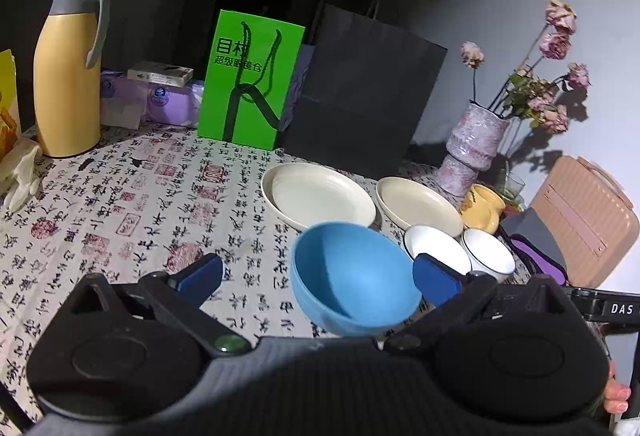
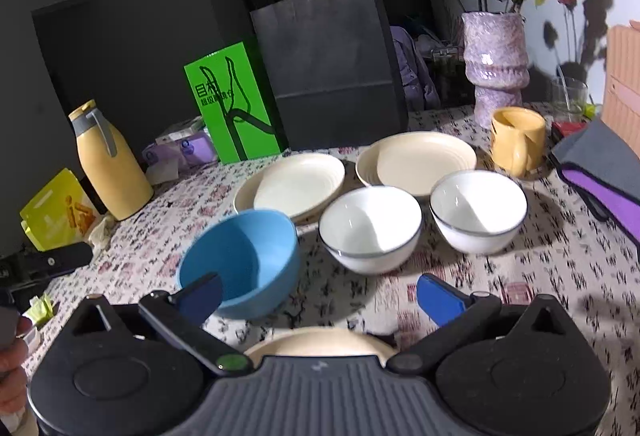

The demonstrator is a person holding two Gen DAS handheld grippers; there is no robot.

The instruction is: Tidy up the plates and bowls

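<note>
Presently, the matte blue bowl [image 1: 354, 278], round and smooth, is seen tilted between the spread blue pads of the left claw [image 1: 318, 276], though whether the pads touch it cannot be told; in the right wrist view it lies on the calligraphy-printed cloth of the surface [image 2: 520, 276], just beside two glossy white bowls [image 2: 370, 228] with thin dark rims. The right claw [image 2: 320, 296] is held wide open and empty over a cream plate edge [image 2: 316, 346], while two ridged cream plates [image 2: 296, 184] are set side by side behind the bowls.
</note>
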